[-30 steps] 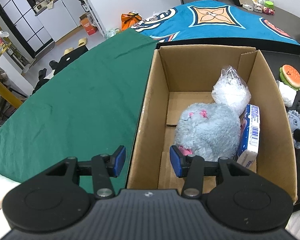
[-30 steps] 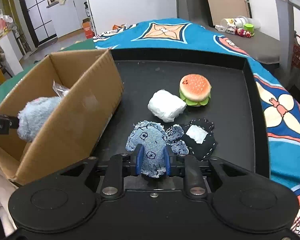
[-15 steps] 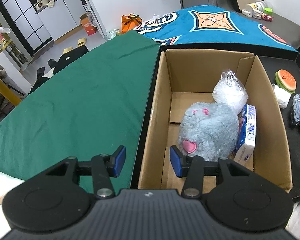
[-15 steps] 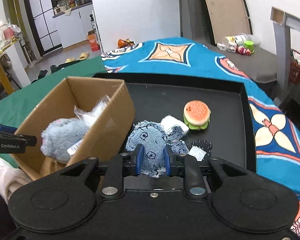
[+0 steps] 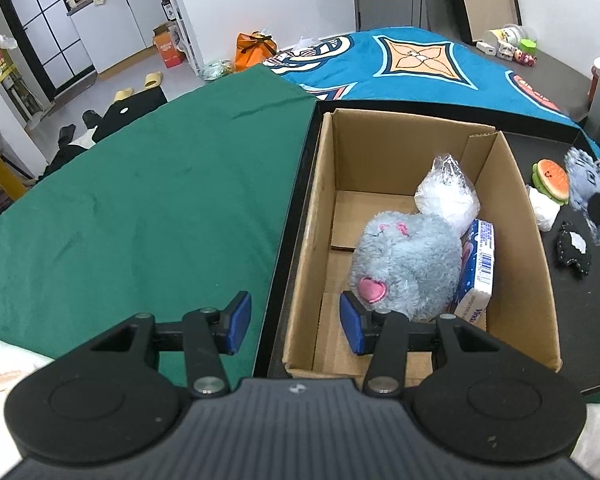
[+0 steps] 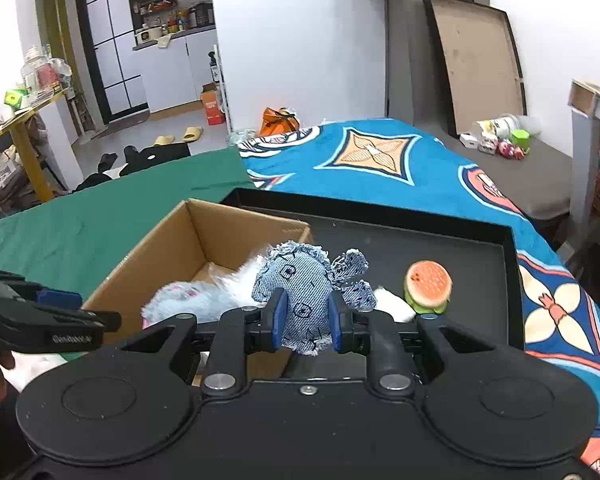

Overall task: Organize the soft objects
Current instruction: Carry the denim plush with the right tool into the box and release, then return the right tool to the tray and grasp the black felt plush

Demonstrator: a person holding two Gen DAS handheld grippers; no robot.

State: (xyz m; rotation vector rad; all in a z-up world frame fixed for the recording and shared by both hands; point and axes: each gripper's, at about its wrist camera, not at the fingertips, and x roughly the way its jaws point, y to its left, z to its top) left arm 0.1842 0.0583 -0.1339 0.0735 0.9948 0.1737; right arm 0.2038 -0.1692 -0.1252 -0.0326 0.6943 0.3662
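Observation:
My right gripper (image 6: 304, 326) is shut on a blue denim stuffed toy (image 6: 300, 288) and holds it in the air beside the cardboard box (image 6: 168, 240); the toy also shows in the left wrist view (image 5: 589, 184). The box (image 5: 535, 264) holds a grey plush (image 5: 407, 264), a clear bag of white stuffing (image 5: 447, 196) and a tissue pack (image 5: 479, 268). My left gripper (image 5: 294, 322) is open and empty, straddling the box's near left wall. A burger toy (image 6: 427, 286), a white soft lump (image 5: 543, 208) and a black felt piece (image 5: 573, 254) lie on the black tray (image 6: 419, 240).
The tray sits on a table with a green cloth (image 5: 140, 216) on the left and a blue patterned cloth (image 6: 379, 168) at the back and right. Small jars and toys (image 6: 499, 136) stand on a grey surface at the far right.
My right gripper has lifted the denim toy off the tray and carried it up and left toward the box. My left gripper has drawn back a little, staying open.

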